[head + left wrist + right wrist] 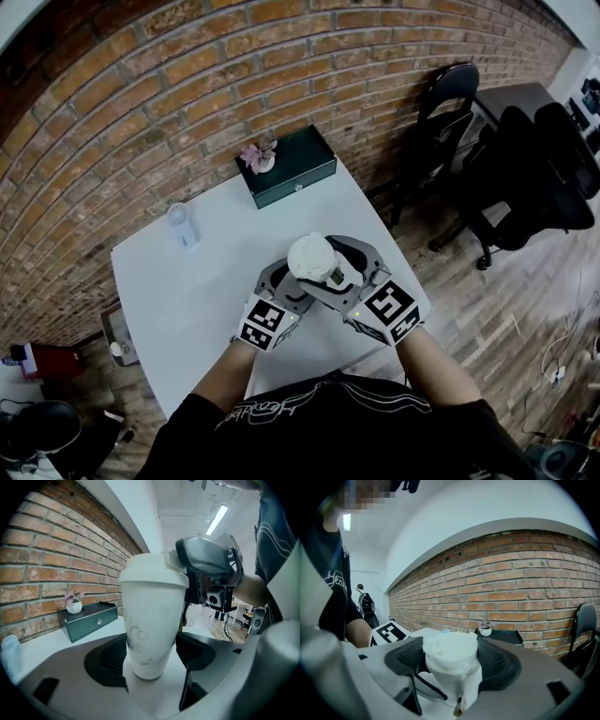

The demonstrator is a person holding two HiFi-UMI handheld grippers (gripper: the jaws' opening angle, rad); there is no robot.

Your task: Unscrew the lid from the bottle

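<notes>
White bottle (152, 620) sits upright over the near part of the counter (178, 300). Your left gripper (151, 660) has its fingers pinching the bottle's lower body from both sides. Your right gripper (451, 663) has its fingers pressed against the lid (450, 648) on top.

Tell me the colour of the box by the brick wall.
The box is dark green, clearest in the head view.

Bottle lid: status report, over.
Left gripper shut on white bottle. Right gripper shut on lid; lid still on. Green box back by brick wall, not in the way.
</notes>
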